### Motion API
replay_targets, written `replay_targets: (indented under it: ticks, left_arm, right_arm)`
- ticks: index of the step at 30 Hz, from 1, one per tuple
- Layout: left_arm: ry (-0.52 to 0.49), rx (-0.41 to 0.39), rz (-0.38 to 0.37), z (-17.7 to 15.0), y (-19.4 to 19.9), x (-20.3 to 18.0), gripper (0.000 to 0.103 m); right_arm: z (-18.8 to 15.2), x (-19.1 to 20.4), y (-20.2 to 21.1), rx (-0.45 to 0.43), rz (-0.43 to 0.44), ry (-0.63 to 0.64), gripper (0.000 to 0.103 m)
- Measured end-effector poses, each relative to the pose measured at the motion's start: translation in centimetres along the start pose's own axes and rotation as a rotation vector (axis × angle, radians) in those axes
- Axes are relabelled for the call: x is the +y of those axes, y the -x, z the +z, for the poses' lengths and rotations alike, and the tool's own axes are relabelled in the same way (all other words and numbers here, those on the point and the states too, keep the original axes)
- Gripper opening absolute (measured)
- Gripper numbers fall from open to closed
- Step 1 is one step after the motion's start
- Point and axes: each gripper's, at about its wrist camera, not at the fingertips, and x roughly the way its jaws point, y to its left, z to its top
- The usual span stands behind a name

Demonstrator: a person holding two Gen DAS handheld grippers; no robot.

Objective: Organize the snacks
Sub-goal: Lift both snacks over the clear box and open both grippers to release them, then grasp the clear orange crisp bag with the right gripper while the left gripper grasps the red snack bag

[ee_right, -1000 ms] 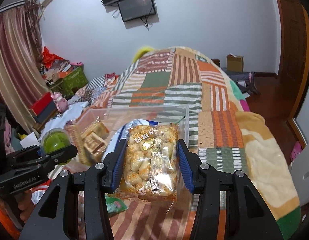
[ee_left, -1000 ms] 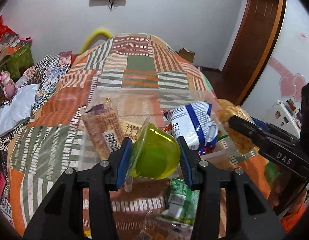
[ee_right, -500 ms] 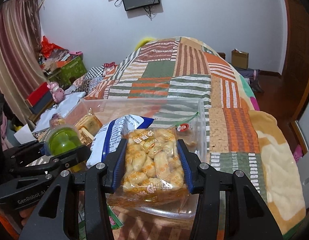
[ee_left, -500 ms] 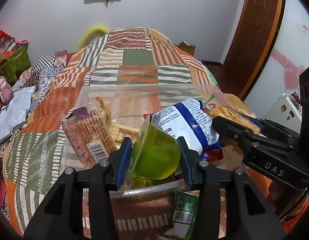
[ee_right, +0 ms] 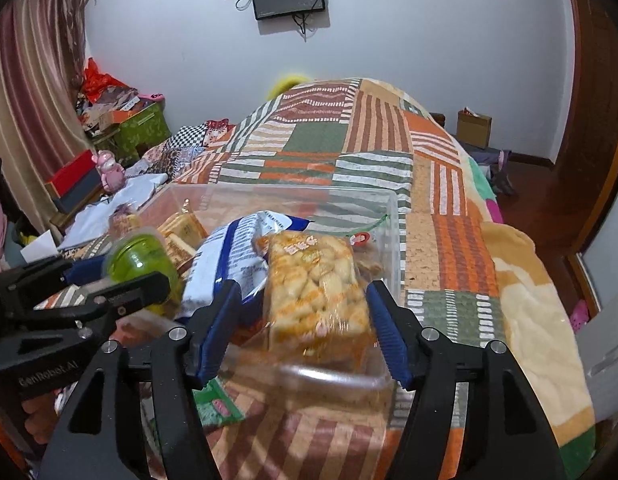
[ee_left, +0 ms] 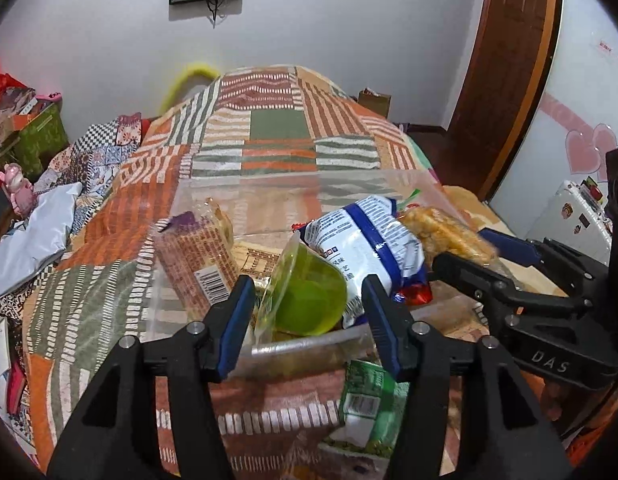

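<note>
1. step in hand: dropping two snacks into the clear box [ee_left: 297, 344] on the bed.
2. left gripper [ee_left: 309, 312] jaws are opening, releasing the green cup [ee_left: 309, 300]; right gripper [ee_right: 301, 316] jaws are opening around the cracker pack [ee_right: 317, 292].
3. next, i judge: lift both grippers clear and fetch the green packet [ee_left: 365, 400].
4. a second ago both jaws clenched these snacks short of the box.

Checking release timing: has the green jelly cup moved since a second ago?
Yes. The green jelly cup, earlier over the blanket short of the clear bin, now sits inside its near rim.
</note>
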Motion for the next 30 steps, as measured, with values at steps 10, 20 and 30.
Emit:
replay_targets:
  ticks: [10, 20, 30]
  left_arm:
    - [0.017, -0.061, 0.044, -1.6, 6.0, 1.1, 0.069]
    - [0.051, -0.065, 0.095, -5.6, 10.6, 4.1, 0.081]
    - [0.086, 0.018, 0.150, -10.7, 11.4, 8.1, 0.084]
  right_arm:
    - [-0.9, 1.3, 4.3, -0.049, 0.022, 0.018, 0.066]
    - [-2.7, 4.7, 7.3, -0.075, 0.071, 0.061, 0.072]
    - [-5.3, 8.2, 6.6, -0.013, 0.133, 0.082, 0.074]
